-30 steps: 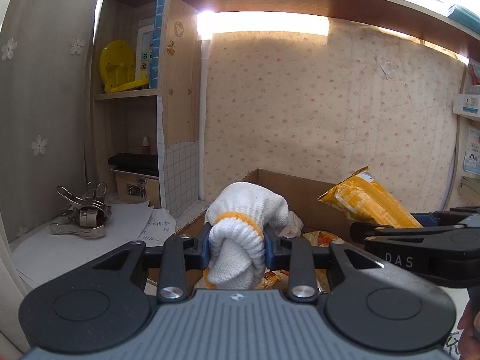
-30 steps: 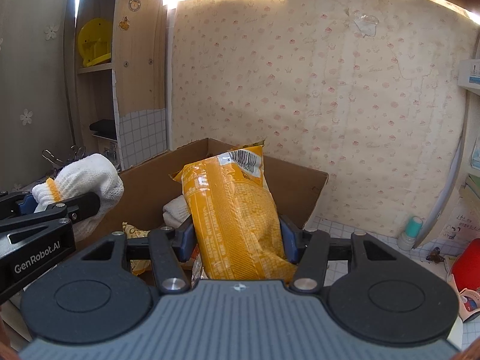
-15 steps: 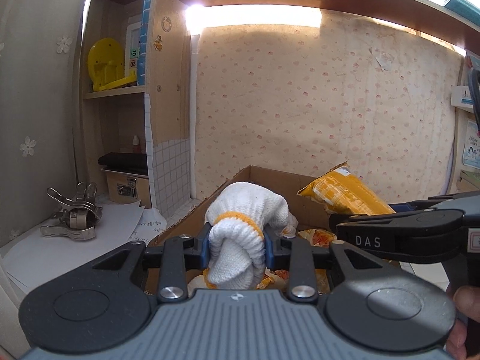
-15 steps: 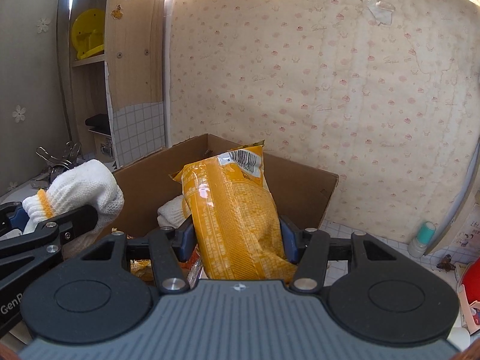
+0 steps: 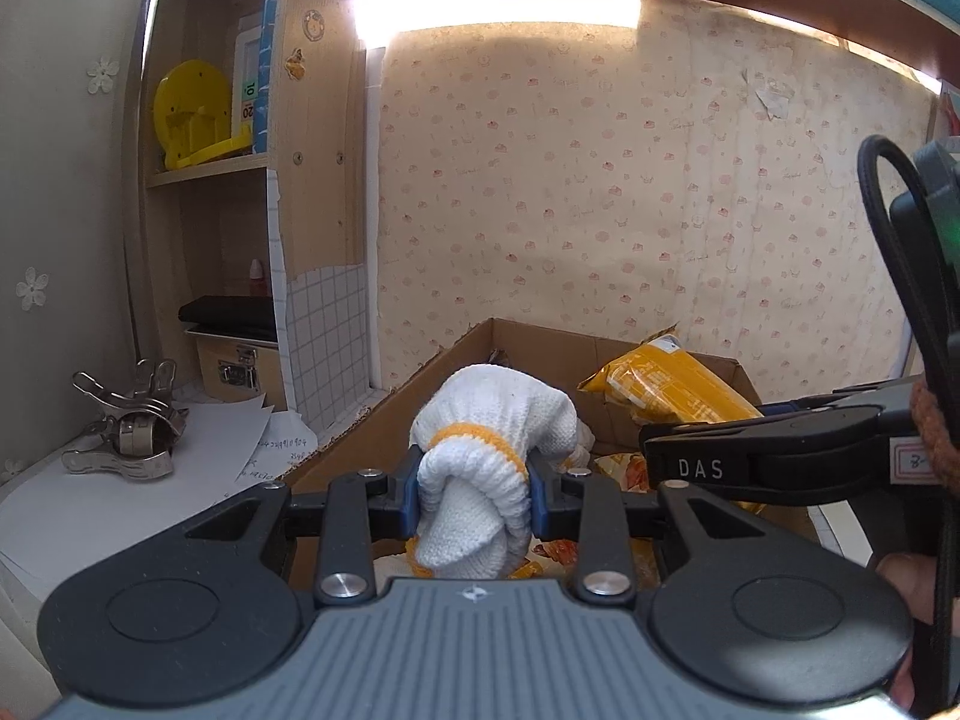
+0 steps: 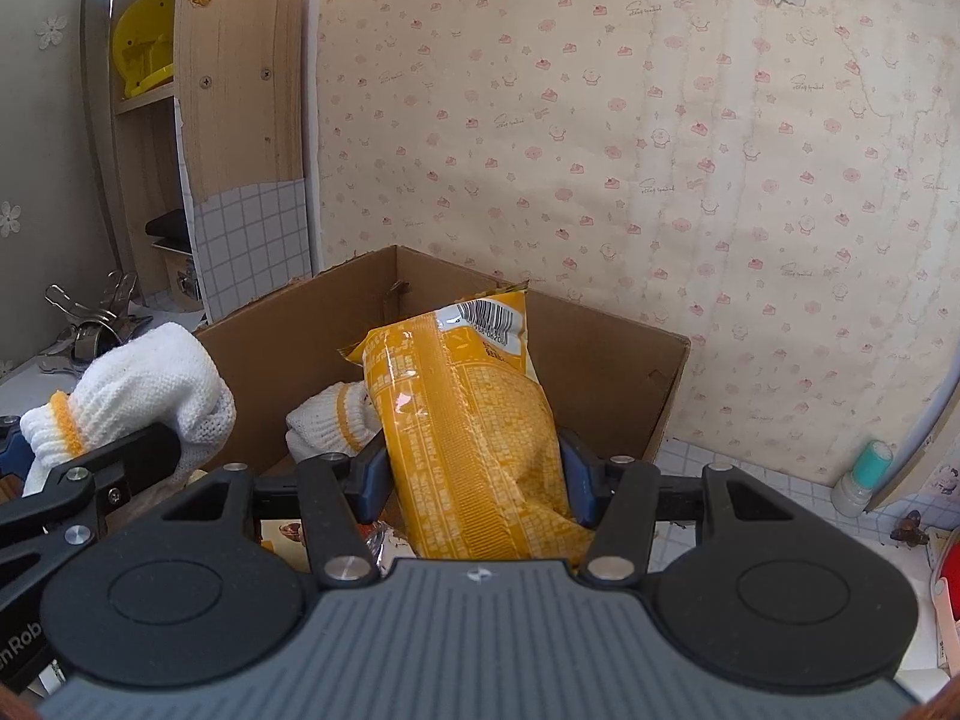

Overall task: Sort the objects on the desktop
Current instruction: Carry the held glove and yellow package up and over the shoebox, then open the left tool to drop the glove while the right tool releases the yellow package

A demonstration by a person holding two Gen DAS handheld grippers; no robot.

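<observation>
Above the open cardboard box (image 6: 606, 372), the left hand-held gripper (image 5: 471, 495) clamps a rolled white glove (image 5: 480, 468); the right hand-held gripper (image 6: 474, 474) clamps a yellow snack bag (image 6: 474, 420). Neither is released. Another glove (image 6: 327, 423) already lies inside; metal clips (image 5: 129, 432) remain on the worktop (image 5: 90, 516).

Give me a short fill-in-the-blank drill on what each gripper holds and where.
1. The left gripper is shut on a white ____.
2. The right gripper is shut on a ____ snack bag.
3. Both are held above a cardboard ____.
4. A second glove lies ____ the box.

Missing: glove; yellow; box; inside
</observation>
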